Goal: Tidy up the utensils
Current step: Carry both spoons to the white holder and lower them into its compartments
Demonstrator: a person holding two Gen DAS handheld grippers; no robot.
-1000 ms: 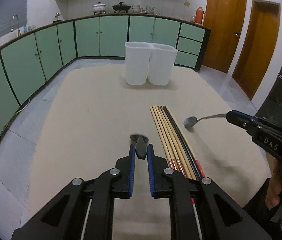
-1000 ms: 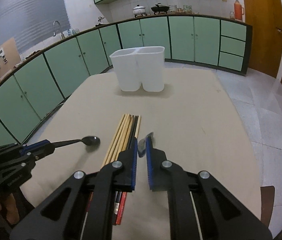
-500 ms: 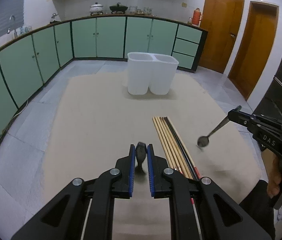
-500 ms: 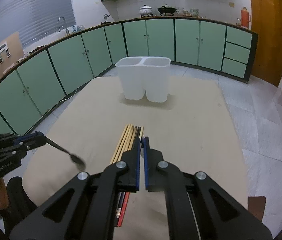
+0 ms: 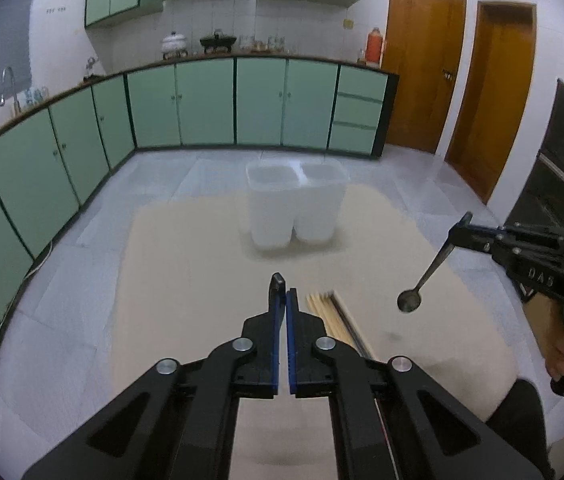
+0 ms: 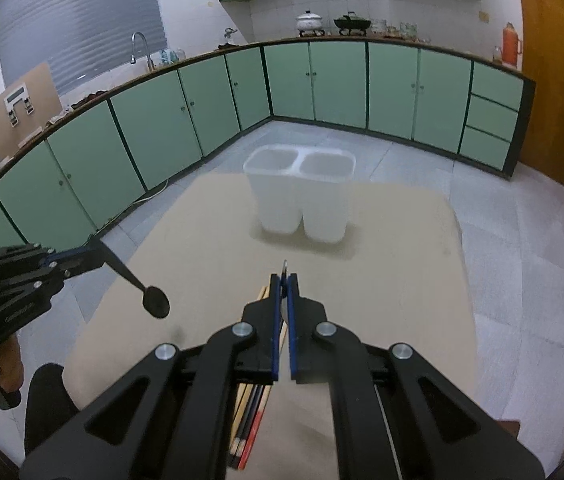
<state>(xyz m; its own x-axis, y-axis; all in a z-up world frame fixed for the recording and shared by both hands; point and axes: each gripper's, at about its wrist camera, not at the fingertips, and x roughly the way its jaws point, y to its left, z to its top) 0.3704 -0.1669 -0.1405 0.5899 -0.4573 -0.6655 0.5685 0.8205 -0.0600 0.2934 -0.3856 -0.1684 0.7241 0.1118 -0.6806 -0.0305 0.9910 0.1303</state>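
My left gripper (image 5: 282,294) is shut on a dark spoon whose handle end (image 5: 277,280) sticks up between the fingers; in the right wrist view that spoon (image 6: 154,301) hangs bowl down from it. My right gripper (image 6: 283,280) is shut on a metal spoon; in the left wrist view this spoon (image 5: 409,300) hangs bowl down. Both are raised above the table. A white two-compartment holder (image 5: 295,204) stands upright at the table's far side, also in the right wrist view (image 6: 299,196). A bundle of chopsticks (image 5: 327,312) lies on the table below the grippers.
The beige table (image 5: 186,264) ends at tiled floor on all sides. Green cabinets (image 5: 202,104) line the far wall and left side. Wooden doors (image 5: 489,92) stand at the right.
Both grippers have risen well above the table with their spoons. The spoons have swung from lying flat to hanging bowl down. The holder now looks farther below.
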